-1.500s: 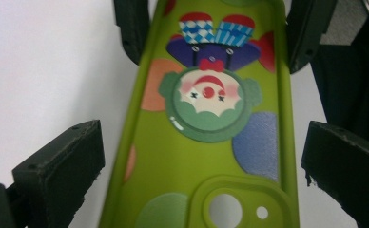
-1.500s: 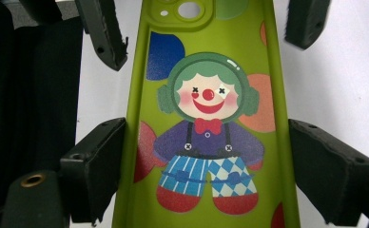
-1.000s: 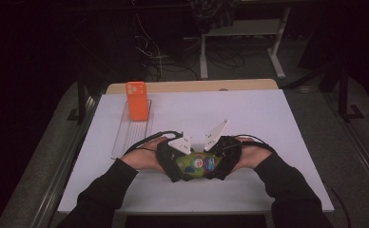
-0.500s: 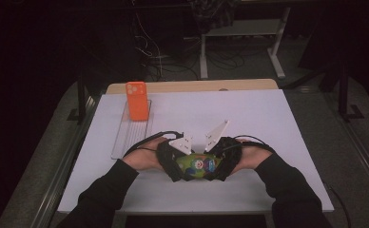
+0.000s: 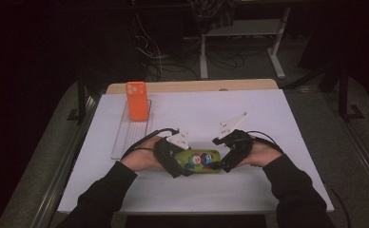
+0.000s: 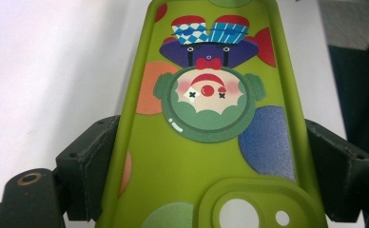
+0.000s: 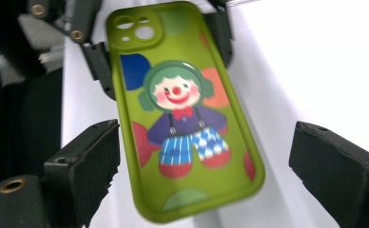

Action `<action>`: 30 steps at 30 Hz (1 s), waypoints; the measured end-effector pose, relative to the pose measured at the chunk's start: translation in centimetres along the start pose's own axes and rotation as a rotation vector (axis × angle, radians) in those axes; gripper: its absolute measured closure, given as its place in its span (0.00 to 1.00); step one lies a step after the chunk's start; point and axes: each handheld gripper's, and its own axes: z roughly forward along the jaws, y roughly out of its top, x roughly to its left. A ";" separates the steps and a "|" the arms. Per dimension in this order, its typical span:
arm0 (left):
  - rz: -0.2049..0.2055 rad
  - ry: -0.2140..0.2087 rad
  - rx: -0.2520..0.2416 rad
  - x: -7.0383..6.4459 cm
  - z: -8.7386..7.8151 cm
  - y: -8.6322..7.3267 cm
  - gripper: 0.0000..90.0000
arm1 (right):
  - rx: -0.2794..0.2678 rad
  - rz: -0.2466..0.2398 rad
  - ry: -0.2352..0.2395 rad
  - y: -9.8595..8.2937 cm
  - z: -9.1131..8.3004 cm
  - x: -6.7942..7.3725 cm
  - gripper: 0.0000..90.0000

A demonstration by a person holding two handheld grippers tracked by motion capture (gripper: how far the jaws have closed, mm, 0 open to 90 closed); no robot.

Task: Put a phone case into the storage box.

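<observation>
A green phone case (image 5: 199, 160) printed with a clown lies flat near the table's front, between both hands. My left gripper (image 5: 181, 164) is shut on its camera-hole end; in the left gripper view the case (image 6: 211, 118) sits pinched between both jaws, which press its long edges. My right gripper (image 5: 220, 164) stands open around the opposite end. In the right gripper view the case (image 7: 182, 109) lies between wide jaws: the left one is close to its edge, the right one well clear. The left gripper (image 7: 159, 42) holds the far end there.
An orange phone (image 5: 137, 100) stands upright at the far end of a clear ribbed tray (image 5: 129, 133) on the left of the white table (image 5: 268, 118). A wooden strip (image 5: 192, 86) edges the table's back. Cables trail from both grippers.
</observation>
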 end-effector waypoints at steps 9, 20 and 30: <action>-0.144 0.138 0.001 0.6 0.2 -0.3 0.16 | -0.041 0.201 -0.175 -1.9 -0.5 -0.5 0.04; -0.246 0.228 0.006 0.6 0.2 -0.2 0.16 | -0.091 0.308 -0.279 -3.8 0.8 0.3 0.04; -0.266 0.268 -0.016 0.4 0.1 0.0 0.17 | -0.075 0.347 -0.340 -4.4 2.8 1.3 0.02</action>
